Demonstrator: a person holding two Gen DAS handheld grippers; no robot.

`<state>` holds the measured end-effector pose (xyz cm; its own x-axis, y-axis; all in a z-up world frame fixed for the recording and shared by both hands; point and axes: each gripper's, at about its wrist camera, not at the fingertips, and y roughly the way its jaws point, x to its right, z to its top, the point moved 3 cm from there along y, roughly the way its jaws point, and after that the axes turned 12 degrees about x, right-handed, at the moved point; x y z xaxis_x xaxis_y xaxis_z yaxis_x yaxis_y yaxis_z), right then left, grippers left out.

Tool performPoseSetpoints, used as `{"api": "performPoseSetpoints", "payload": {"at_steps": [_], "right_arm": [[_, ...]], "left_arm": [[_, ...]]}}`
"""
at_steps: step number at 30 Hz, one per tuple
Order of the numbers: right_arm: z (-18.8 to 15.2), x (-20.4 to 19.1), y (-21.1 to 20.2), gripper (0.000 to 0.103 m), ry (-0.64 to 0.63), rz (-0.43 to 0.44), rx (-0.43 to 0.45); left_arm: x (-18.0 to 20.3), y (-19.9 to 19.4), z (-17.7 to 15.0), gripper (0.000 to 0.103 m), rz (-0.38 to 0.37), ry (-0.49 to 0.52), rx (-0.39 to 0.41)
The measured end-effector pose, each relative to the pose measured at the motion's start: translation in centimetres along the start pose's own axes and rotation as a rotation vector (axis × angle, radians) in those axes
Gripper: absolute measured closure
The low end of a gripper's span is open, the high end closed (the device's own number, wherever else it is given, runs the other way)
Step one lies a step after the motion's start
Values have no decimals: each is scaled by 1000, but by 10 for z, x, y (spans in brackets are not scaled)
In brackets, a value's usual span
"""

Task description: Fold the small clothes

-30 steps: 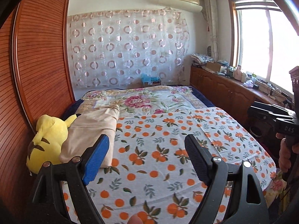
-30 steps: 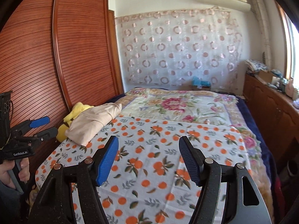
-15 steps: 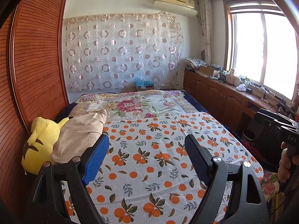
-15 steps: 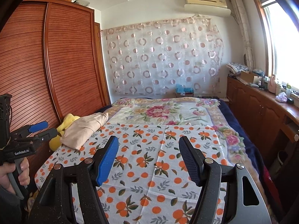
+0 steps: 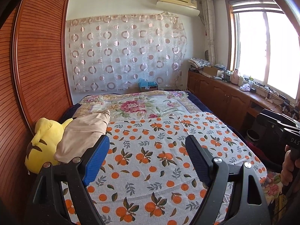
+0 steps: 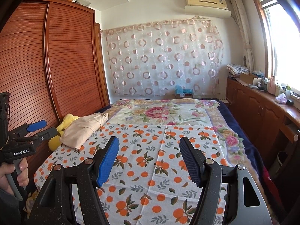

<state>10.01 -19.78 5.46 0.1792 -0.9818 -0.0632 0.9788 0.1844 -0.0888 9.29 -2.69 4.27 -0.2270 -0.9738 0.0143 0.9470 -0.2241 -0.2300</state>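
A beige folded garment (image 5: 83, 133) lies at the left edge of the bed on the orange-print sheet (image 5: 153, 159), leaning against a yellow plush toy (image 5: 42, 146). It also shows in the right wrist view (image 6: 85, 128). My left gripper (image 5: 147, 142) is open and empty, held above the near part of the bed, to the right of the garment. My right gripper (image 6: 149, 142) is open and empty, above the sheet (image 6: 155, 161). The left gripper also appears at the left edge of the right wrist view (image 6: 40, 129).
A wooden slatted wardrobe (image 6: 37, 65) runs along the bed's left side. A floral blanket (image 5: 148, 106) covers the far half of the bed. A wooden counter with clutter (image 5: 234, 91) stands under the window on the right. A circle-patterned curtain (image 5: 123, 52) hangs behind.
Both grippers have pulled back and tilted up from the bed, so more wall and ceiling show. Both stay open and empty. The garment has not moved.
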Motion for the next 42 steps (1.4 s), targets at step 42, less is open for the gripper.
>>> {"api": "performPoseSetpoints", "payload": {"at_steps": [42], "right_arm": [[-3,8,0,34,-8,12,2]], "left_arm": [[0,-8,4,20,16,8,18]]}}
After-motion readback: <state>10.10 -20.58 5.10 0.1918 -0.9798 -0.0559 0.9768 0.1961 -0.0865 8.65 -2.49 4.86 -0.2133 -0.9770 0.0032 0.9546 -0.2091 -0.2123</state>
